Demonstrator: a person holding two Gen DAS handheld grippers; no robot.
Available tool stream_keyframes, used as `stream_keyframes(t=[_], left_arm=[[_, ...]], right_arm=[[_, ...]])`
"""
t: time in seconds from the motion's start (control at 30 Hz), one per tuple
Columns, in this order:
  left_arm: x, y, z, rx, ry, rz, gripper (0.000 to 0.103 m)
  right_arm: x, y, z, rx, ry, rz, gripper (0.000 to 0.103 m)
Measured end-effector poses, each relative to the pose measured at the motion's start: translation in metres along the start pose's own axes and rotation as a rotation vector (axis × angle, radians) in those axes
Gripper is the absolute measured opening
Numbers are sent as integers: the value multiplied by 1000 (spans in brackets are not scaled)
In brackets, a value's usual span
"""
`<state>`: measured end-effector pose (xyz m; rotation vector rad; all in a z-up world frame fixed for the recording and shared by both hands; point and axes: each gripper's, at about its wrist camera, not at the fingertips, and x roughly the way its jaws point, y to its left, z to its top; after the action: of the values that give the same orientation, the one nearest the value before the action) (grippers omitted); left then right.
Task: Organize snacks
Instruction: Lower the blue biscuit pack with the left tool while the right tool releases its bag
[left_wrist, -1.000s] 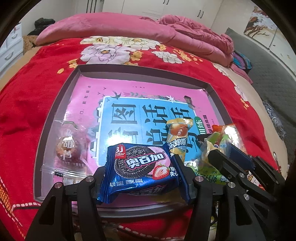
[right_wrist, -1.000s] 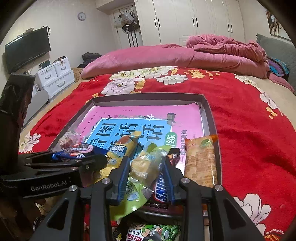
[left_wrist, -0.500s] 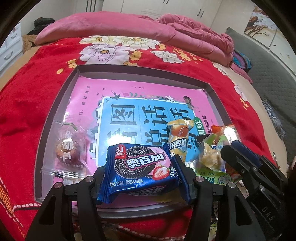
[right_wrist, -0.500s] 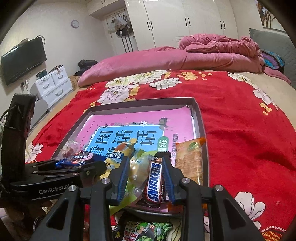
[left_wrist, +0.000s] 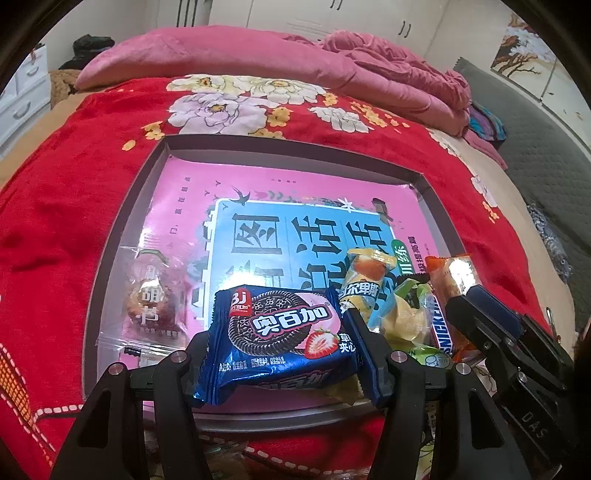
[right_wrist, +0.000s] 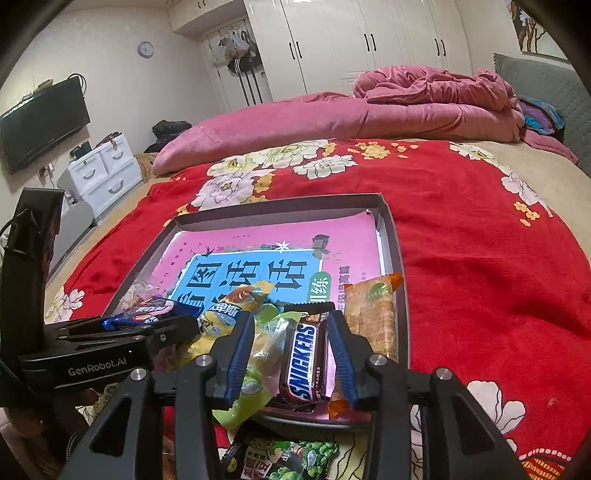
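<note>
Nearest to the cameras, at the near edge of the shallow grey cardboard tray (right_wrist: 400, 295), the left gripper (left_wrist: 284, 354) holds a blue glossy cookie packet (left_wrist: 280, 336) by its two short sides, just above the tray's near rim. Beside it, the right gripper (right_wrist: 291, 354) is opening its jaws; the brown Snickers bar (right_wrist: 304, 360) and a yellow-green crinkled pouch (right_wrist: 255, 365) lie between the pads, on the tray floor, and I judge them released. The packet looks light, soft and slippery, with fragile cookies inside, so a gentle hold on the sealed ends seems better than on the middle. Farther in the tray lie a yellow cake wrapper (left_wrist: 364, 280), an orange biscuit pack (right_wrist: 373, 310) and a clear candy bag (left_wrist: 151, 299), all upon a pink and blue paper sheet (left_wrist: 288, 206). Behind the tray the red flowered blanket (right_wrist: 480, 236) stretches away.
</note>
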<state>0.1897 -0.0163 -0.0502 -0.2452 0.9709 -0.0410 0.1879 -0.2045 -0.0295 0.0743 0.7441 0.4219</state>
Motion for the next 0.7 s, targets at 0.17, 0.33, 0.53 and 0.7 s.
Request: stream_keyframes(t=[0.17,0.33,0.53,0.7], left_arm=[[-4,1,1,-4,-4,0,62],[-8,2,3,-8,-9,1,63],[-11,3,3,-6,-14,6,63],[-15,5,5,-8,-28,11,64]], right_arm=[[-1,-2,1,7,-3,-4,45],[-2,-4,1,14,-6,-8,45],[-3,-5,2,12,-9,-10,47],[-4,-5,2,13,-9,-10,47]])
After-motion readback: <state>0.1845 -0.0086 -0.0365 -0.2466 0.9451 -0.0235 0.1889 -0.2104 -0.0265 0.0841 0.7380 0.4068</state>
